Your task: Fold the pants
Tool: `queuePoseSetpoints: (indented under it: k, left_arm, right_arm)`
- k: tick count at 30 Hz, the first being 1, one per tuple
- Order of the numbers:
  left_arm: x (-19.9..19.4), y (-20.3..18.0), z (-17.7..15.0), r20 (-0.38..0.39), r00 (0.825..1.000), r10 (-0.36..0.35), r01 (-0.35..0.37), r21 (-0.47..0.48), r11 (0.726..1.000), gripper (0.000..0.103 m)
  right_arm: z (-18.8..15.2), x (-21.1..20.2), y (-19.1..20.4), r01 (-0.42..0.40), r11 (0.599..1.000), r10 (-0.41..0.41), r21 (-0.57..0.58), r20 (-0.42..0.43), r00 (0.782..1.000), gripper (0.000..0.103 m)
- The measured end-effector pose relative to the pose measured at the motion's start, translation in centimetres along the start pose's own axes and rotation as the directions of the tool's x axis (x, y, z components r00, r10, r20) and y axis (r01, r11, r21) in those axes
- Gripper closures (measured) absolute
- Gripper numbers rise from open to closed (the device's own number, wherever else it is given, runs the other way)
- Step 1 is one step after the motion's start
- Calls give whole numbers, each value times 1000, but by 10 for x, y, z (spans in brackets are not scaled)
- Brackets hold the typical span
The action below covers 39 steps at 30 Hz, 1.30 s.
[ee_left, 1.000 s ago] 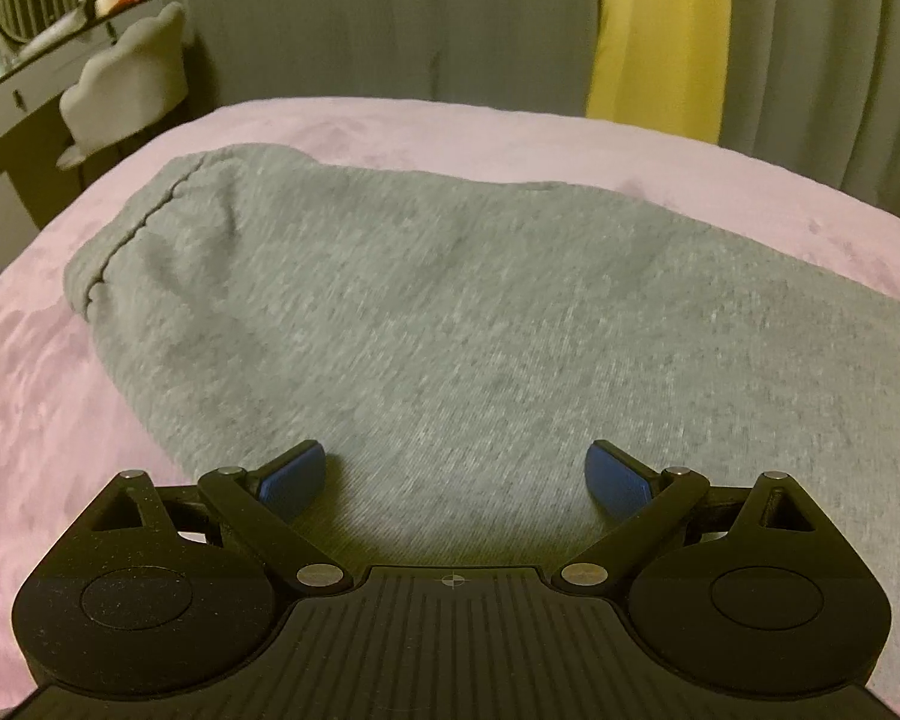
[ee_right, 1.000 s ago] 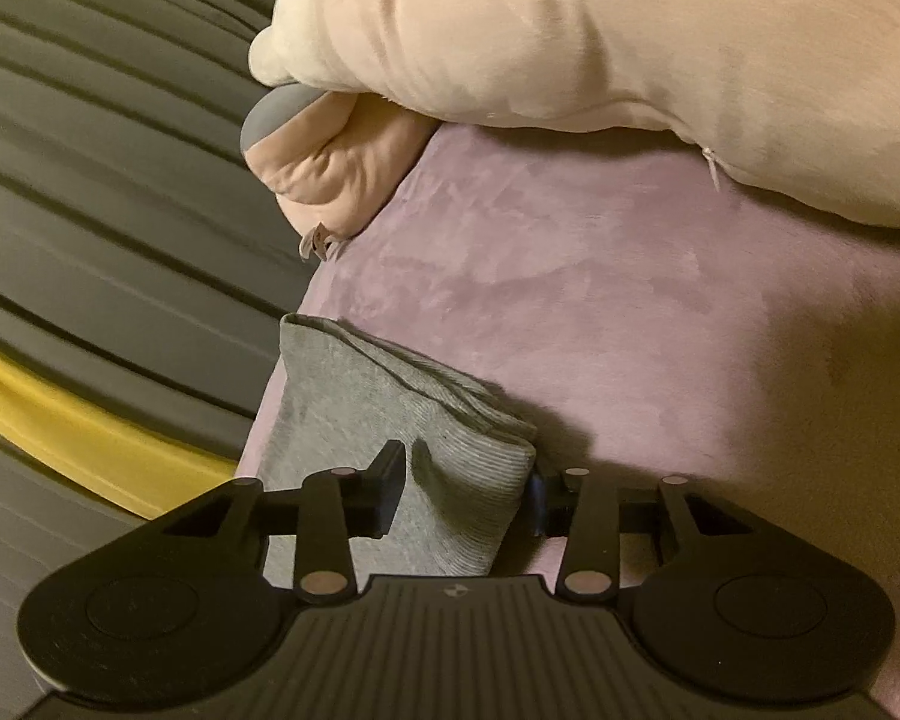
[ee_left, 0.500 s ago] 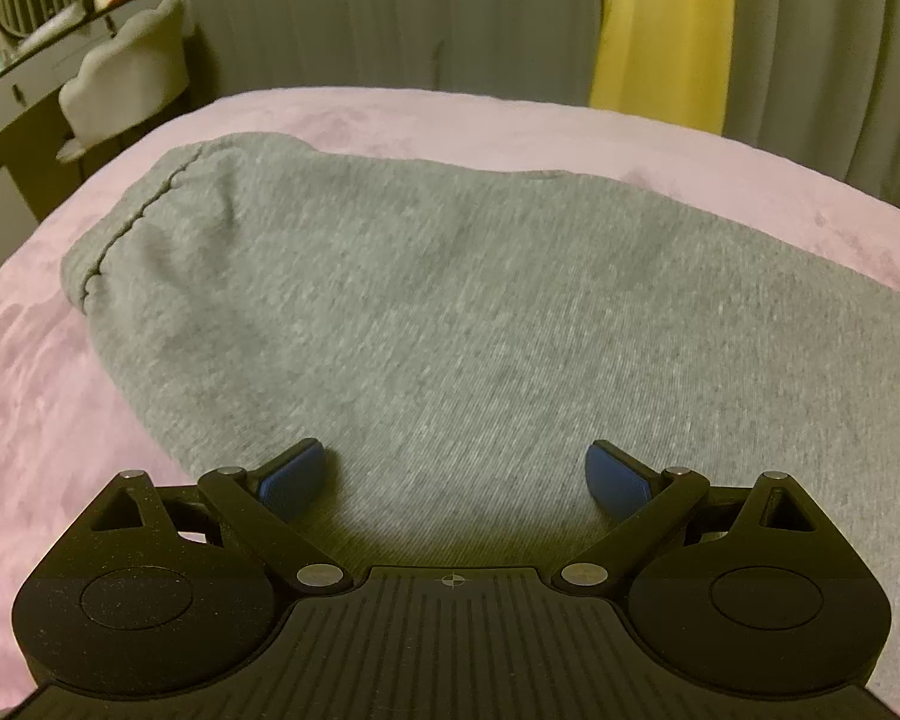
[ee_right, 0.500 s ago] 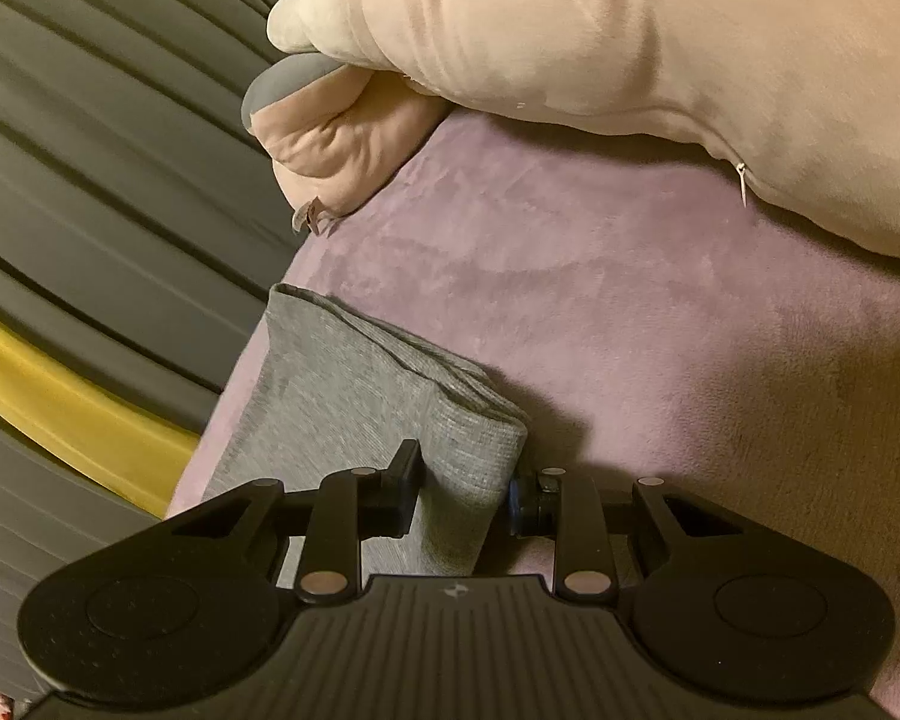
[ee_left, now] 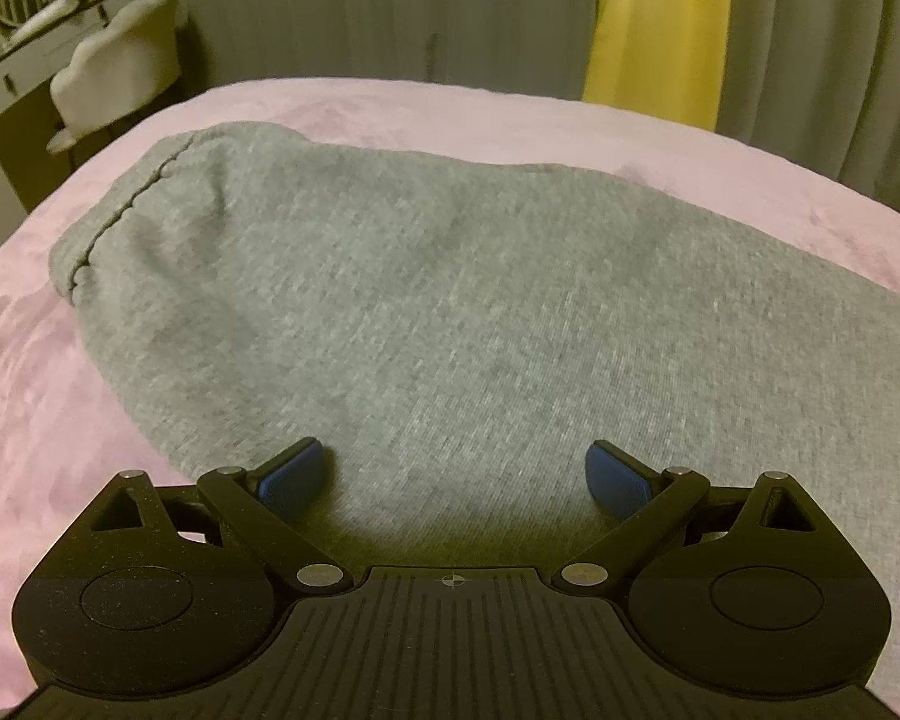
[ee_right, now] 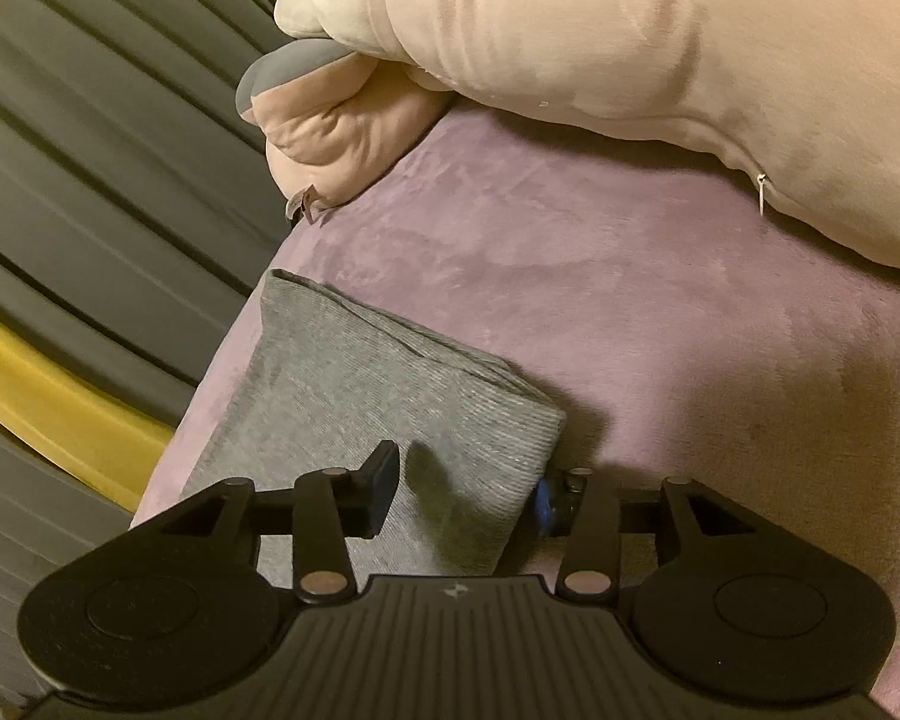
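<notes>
The right gripper [ee_right: 465,495] is seen with its jaws parted — they have just been opening — and the ribbed cuff [ee_right: 450,420] of the grey pants [ee_left: 450,312] lies between them, the pads not clearly pressing on it. The left gripper [ee_left: 455,477] is held wide open above the broad grey cloth, nothing gripped. The pants are spread flat on a pink bedspread [ee_left: 24,420]. Beyond the cuff, pale pillows [ee_right: 630,36] are piled at the bed's edge — grey curtains [ee_left: 330,6] hang behind.
</notes>
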<state>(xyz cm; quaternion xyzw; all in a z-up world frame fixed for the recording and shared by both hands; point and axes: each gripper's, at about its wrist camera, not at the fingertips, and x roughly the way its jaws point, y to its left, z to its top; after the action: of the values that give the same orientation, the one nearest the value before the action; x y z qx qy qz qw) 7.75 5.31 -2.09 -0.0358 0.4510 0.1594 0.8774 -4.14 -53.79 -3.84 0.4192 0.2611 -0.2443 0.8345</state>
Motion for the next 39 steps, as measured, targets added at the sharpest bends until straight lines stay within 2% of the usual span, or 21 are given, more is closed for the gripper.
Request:
queuePoseSetpoints:
  k: [4, 7, 11, 15, 18, 22, 26, 28, 30, 32, 34, 37, 39]
  left_arm:
    - [0, 0, 0, -1, 1000, -3, 3, -2, 1000, 4]
    - [1, 0, 0, -3, 1000, -3, 3, -1, 1000, 4]
    - [1, -1, 0, -5, 1000, -1, 1, 1, 1000, 4]
    - [1, -1, 0, -6, 1000, 0, 0, 4, 1000, 4]
    - [1, 0, 0, -6, 1000, -1, 1, 3, 1000, 4]
    - [1, 0, 0, -6, 1000, -1, 1, 3, 1000, 4]
    - [1, 0, 0, -6, 1000, -4, 4, 1, 1000, 4]
    - [1, 0, 0, -5, 1000, -8, 8, -2, 1000, 4]
    - [1, 1, 0, -4, 1000, -11, 11, -5, 1000, 4]
    - [1, 1, 0, -4, 1000, -13, 13, -9, 1000, 4]
    - [0, 2, 0, -4, 1000, -14, 14, -12, 1000, 4]
    - [-1, 1, 0, -3, 1000, -15, 15, -12, 1000, 4]
    - [-1, 1, -1, -1, 1000, -16, 16, -10, 1000, 4]
  right_arm:
    - [0, -1, -2, -9, 1000, 9, 0, 4, 1000, 61]
    - [-1, -1, -4, 8, 1000, -8, -1, 11, 1000, 75]
    - [-1, -3, -8, -1, 1000, 1, 18, 21, 1000, 79]
    - [-1, -4, 0, 15, 1000, -15, -9, 31, 999, 82]
    - [-1, -11, 7, -2, 1000, 3, -28, 49, 999, 85]
    - [1, -22, 31, -30, 994, 39, -104, 83, 996, 89]
    - [-4, -34, 78, -91, 966, 115, -244, 85, 990, 91]
    - [-15, -40, 112, -136, 926, 166, -351, 57, 985, 91]
    - [-35, -45, 149, -196, 866, 223, -460, 3, 975, 91]
    - [-63, -48, 184, -291, 790, 293, -540, -84, 952, 91]
    - [-94, -49, 213, -376, 708, 330, -598, -190, 925, 91]
    - [-150, -43, 244, -475, 591, 321, -651, -351, 880, 90]
    - [-187, -32, 251, -521, 545, 280, -657, -444, 851, 89]
